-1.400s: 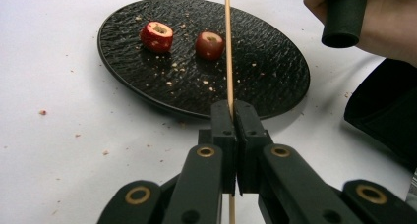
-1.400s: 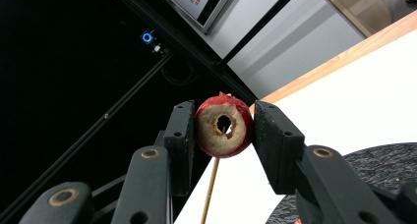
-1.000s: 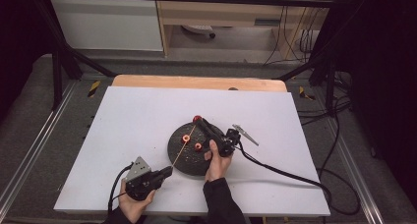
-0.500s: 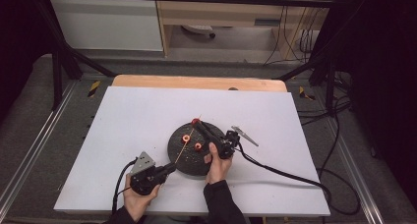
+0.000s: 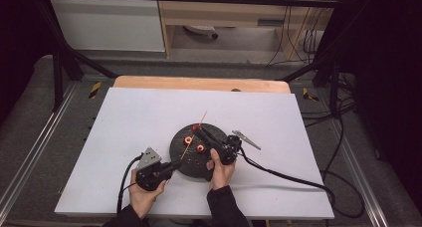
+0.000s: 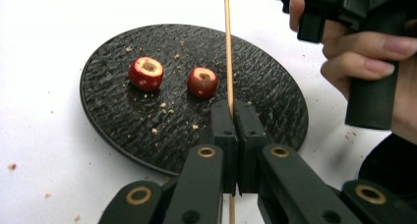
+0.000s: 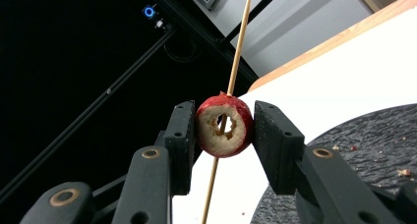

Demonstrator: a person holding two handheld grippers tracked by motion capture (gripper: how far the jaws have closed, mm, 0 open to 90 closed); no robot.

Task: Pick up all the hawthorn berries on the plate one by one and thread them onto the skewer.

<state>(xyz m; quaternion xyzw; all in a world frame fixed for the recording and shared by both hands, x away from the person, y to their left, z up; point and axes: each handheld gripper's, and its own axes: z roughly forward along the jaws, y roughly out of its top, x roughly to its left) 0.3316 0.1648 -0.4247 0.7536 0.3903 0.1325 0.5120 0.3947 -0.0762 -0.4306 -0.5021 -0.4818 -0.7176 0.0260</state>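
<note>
On the white table (image 5: 124, 137), a round black plate (image 5: 181, 162) sits near the middle of the high view, scattered with crumbs and carrying two red cored fruits (image 6: 146, 73) side by side, one at about 10 o'clock of the plate's centre in the left gripper view and the other just right of it. The left gripper (image 5: 171, 166), at the plate's 8 o'clock edge in the high view, has its jaws pressed fully together on a thin wooden skewer (image 6: 228, 52), which runs straight up from between them across the plate. The right gripper (image 7: 223, 130), held at the plate's 2 o'clock side, is clamped on a third red cored fruit (image 7: 224, 126), its two pads touching the fruit's left and right flanks. In the right gripper view the skewer passes behind this fruit's hollow core, its pointed tip rising toward 12 o'clock and its shaft emerging below toward 6 o'clock.
</note>
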